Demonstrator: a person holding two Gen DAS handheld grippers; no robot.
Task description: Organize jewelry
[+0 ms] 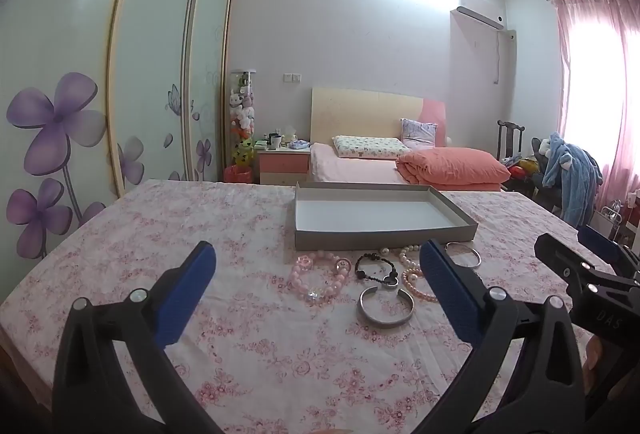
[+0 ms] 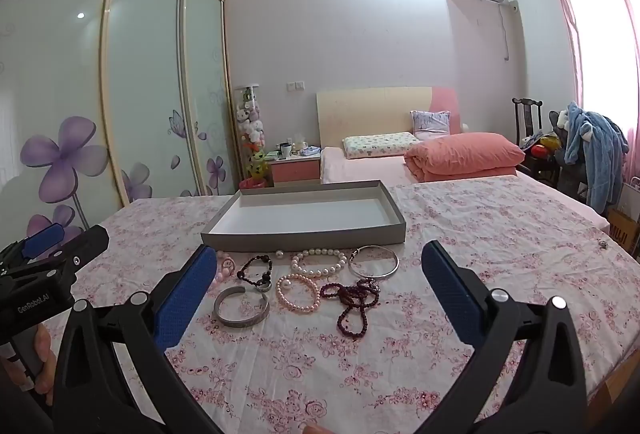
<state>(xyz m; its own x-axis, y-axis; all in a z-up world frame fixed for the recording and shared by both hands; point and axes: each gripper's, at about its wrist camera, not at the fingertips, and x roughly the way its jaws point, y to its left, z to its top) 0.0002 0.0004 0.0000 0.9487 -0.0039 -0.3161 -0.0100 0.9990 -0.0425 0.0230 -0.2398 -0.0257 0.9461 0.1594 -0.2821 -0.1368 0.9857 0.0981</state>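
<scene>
A shallow grey box [image 1: 384,236] [image 2: 304,236] lies open on the floral tablecloth, nothing in it. In front of it the jewelry is spread out: a pink bead bracelet [image 1: 320,276], a black bead bracelet [image 2: 256,270], a silver cuff [image 1: 386,308] [image 2: 242,308], a white pearl bracelet [image 2: 320,262], a pink pearl bracelet [image 2: 300,294], a thin silver bangle [image 2: 374,262] and a dark red bead strand [image 2: 356,300]. My left gripper [image 1: 318,248] and right gripper [image 2: 319,250] hover side by side short of the pile, both wide open and holding nothing.
The tablecloth [image 2: 500,234] drops off at the left and right edges. A small metal piece [image 2: 602,244] lies alone far right. Behind the table are a bed with a folded orange quilt [image 1: 452,164], a nightstand and sliding wardrobe doors [image 1: 152,74] on the left.
</scene>
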